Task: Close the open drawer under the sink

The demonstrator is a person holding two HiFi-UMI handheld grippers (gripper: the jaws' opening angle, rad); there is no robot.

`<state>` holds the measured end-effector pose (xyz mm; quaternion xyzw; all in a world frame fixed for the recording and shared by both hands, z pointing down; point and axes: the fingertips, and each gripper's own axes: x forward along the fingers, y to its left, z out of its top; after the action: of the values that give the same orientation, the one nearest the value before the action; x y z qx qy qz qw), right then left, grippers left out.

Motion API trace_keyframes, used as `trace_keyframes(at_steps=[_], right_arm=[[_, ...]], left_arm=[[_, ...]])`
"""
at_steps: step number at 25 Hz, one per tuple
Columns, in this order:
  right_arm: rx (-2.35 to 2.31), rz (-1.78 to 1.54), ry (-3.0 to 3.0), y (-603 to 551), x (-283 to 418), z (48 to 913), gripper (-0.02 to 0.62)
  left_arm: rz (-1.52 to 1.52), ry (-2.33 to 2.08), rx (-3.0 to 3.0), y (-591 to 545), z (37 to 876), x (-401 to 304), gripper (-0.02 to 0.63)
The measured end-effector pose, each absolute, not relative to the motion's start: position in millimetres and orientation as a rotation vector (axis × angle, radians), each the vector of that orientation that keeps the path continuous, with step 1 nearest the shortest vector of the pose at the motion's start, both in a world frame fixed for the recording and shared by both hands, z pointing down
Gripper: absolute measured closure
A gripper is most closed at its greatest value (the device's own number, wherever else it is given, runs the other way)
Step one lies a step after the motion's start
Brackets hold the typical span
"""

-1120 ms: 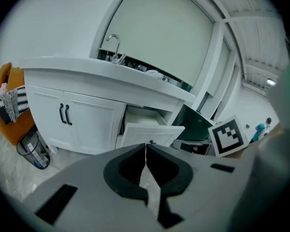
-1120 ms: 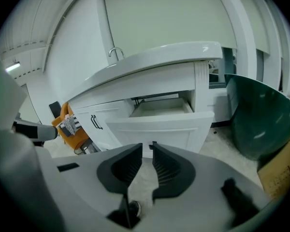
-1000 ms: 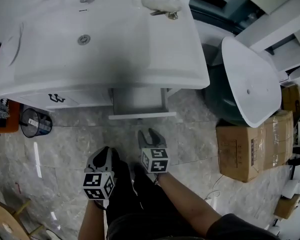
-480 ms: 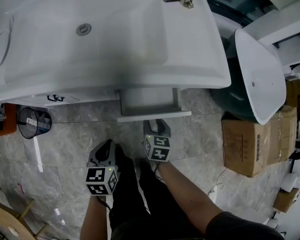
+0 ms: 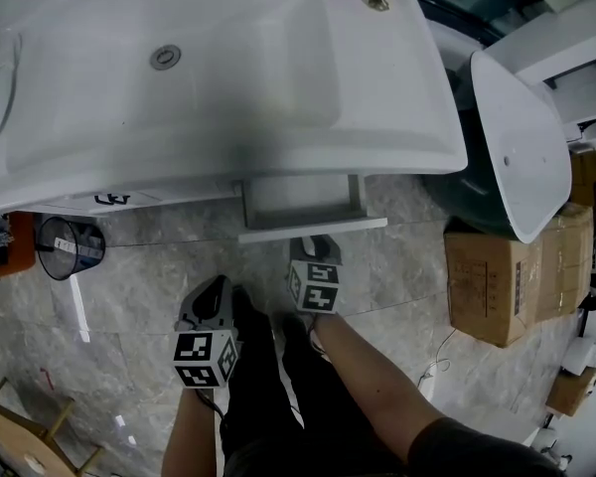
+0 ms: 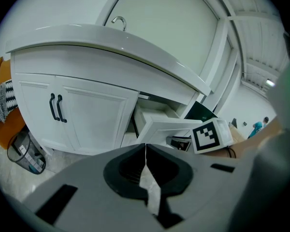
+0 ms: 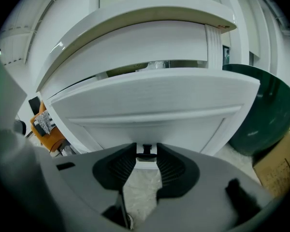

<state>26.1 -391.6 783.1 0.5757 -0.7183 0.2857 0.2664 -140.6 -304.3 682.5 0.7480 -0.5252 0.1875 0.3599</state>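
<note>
**Right gripper at the drawer front, jaws partly open around its knob**

The person stands in front of the white sink [image 5: 228, 68]. Both arms reach forward and down. The right forearm is bare and comes from the near right corner of the head view, going up to the right gripper [image 5: 313, 249]. This gripper points at a slant downward, toward the far side. The left gripper [image 5: 211, 292] is held nearer to the person and more to the left, at a similar slant, over the grey stone floor [image 5: 129, 296].

The drawer [image 5: 300, 202] is pulled out from under the sink, at the middle of the cabinet. Its white front panel [image 7: 150, 100] is directly ahead of the right gripper and very close to it, filling most of the right gripper view. In that view the jaws of the right gripper [image 7: 146, 154] stand partly apart, and they have just been closing. The small dark knob [image 7: 144, 150] of the drawer shows in the gap between the two tips, but the pads do not press on it.

In the left gripper view the jaws of the left gripper [image 6: 145, 146] are closed together, with nothing between them. From there the drawer [image 6: 171, 127] lies ahead and to the right, well apart, beside the two cabinet doors [image 6: 72, 115].
</note>
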Motion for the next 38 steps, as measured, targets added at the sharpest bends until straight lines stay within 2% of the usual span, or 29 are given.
trace_keyframes(at_steps=[22,38], right_arm=[[1.619,0.738,-1.990,-488.7,14.1,775.6,0.456],[1.627,0.728,-2.002,-512.7,12.8,775.3,0.456]], left_arm=[[0.521,-1.306,1.980,-335.1,685.9,-145.9,0.591],[0.532,-1.287,1.969,-347.4,690.5,-140.6,0.591]])
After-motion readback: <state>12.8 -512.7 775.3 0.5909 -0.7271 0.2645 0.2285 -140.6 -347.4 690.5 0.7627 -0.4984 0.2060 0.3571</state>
